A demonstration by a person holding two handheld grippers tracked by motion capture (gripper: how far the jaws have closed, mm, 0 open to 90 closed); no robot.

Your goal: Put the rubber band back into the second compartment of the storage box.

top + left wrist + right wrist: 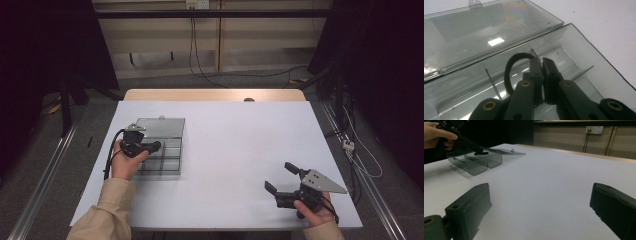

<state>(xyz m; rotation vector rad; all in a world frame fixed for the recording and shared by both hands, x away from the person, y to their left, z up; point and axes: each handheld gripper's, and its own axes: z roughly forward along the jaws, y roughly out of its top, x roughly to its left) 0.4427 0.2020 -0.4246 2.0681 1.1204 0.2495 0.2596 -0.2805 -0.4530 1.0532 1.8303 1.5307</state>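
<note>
Your left claw (542, 65) was clamped on a black hair tie (510, 67) above the open clear compartment box (172, 125) while your right claw (282, 179) waited apart over the counter (235, 145); released carelessly, the loop could have snagged a divider (492, 83).

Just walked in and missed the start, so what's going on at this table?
A person is working with handheld tongs in each hand. The left tongs are shut on a black hair tie and hold it over the open clear plastic compartment box, whose lid lies folded back on the white table. The right tongs stand open and hold nothing, resting near the table's front right corner, well away from the box.
</note>
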